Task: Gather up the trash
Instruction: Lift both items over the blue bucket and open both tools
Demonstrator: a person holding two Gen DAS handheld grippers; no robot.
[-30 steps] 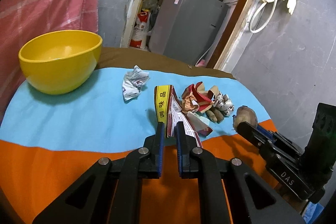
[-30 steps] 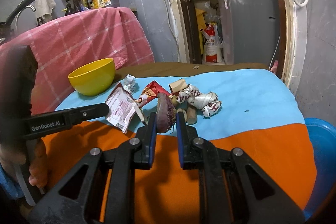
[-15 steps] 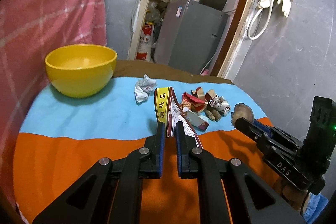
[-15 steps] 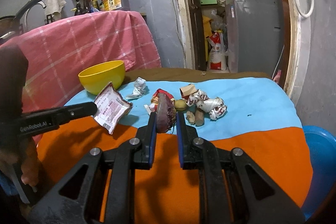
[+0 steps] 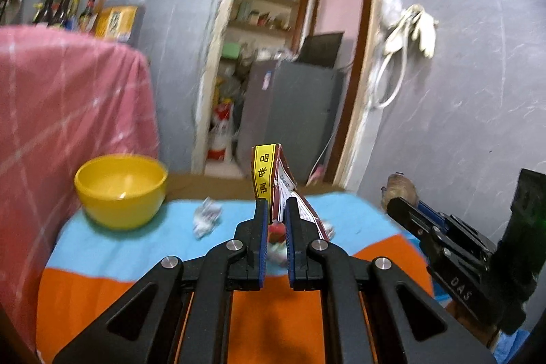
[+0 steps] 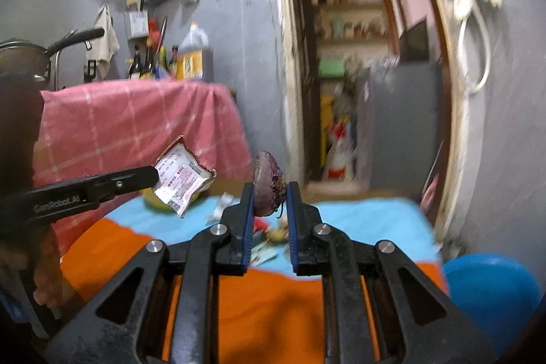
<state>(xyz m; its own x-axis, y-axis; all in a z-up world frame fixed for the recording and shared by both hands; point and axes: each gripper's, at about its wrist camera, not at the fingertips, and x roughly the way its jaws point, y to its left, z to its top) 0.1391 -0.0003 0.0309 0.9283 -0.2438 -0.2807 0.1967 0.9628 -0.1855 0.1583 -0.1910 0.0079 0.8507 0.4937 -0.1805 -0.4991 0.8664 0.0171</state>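
My left gripper [image 5: 274, 206] is shut on a torn seasoning packet [image 5: 265, 171] with a yellow strip, held upright above the table. In the right wrist view the same packet [image 6: 181, 176] hangs from the left gripper [image 6: 154, 175] at mid-left. My right gripper [image 6: 269, 197] is shut on a dark purple-brown root lump [image 6: 267, 178], also clear of the table. The left wrist view shows that lump [image 5: 400, 188] at the tip of the right gripper [image 5: 392, 203]. More wrappers and scraps [image 6: 273, 231] lie on the cloth below, partly hidden by the fingers.
The table wears a blue and orange cloth [image 5: 112, 265]. A yellow bowl [image 5: 121, 190] stands at its far left, with a crumpled paper [image 5: 206, 216] beside it. A pink checked cloth [image 5: 68, 125] rises behind. A blue bin [image 6: 491, 289] sits low at the right. A hand [image 6: 46, 265] holds the left gripper.
Both grippers have lifted up and away from the table, each still holding its piece. The pile of scraps now sits lower and smaller in both views.
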